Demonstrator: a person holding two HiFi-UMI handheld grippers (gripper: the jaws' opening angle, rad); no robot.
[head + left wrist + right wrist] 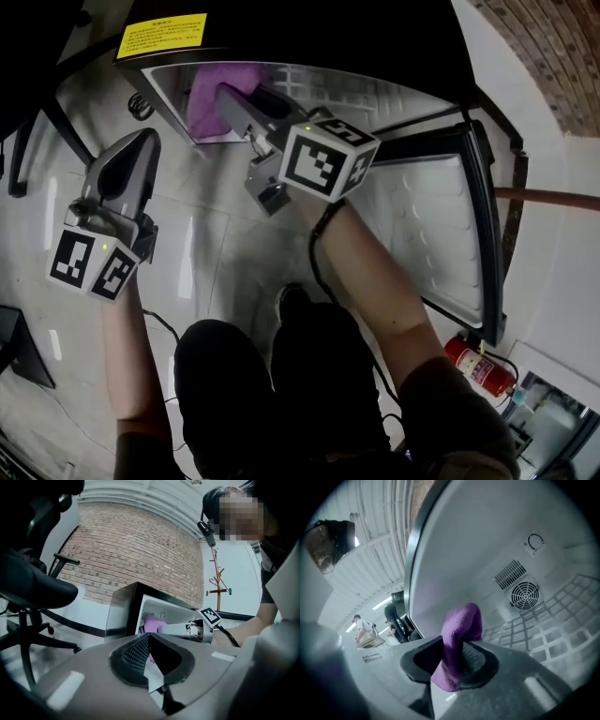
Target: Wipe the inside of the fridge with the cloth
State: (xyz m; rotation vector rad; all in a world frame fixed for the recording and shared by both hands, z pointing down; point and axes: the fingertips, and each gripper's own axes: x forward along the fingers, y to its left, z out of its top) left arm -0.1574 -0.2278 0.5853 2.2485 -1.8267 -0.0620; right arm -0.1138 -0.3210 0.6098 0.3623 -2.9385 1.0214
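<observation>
1. The right gripper point(454, 662) is pinching the purple cloth point(461, 625) between its fingers point(477, 656). The cloth is bulging up past the tips and hanging down below the pads.
2. The cloth is sitting inside the fridge point(487, 536), close to a white inner wall. Whether it is touching that wall cannot be told.
3. Beyond the cloth, a round fan grille point(524, 595) is showing on the back wall, and a wire shelf point(555, 620) is running below it.
4. In the head view, the right gripper is reaching into the left part of the fridge opening, with the cloth at its tip.
5. The left gripper point(150, 654) is keeping its fingers pressed together with nothing between them.
6. It is hovering outside the fridge, over the floor point(202, 262), left of the opening and well apart from the cloth.
7. The fridge door point(422, 216) is standing wide open to the right of the right forearm.
8. A red extinguisher point(478, 364) is lying near the door's lower corner.
9. In the left gripper view, a black chair point(33, 585) is standing to the left, in front of a brick wall point(131, 550).
</observation>
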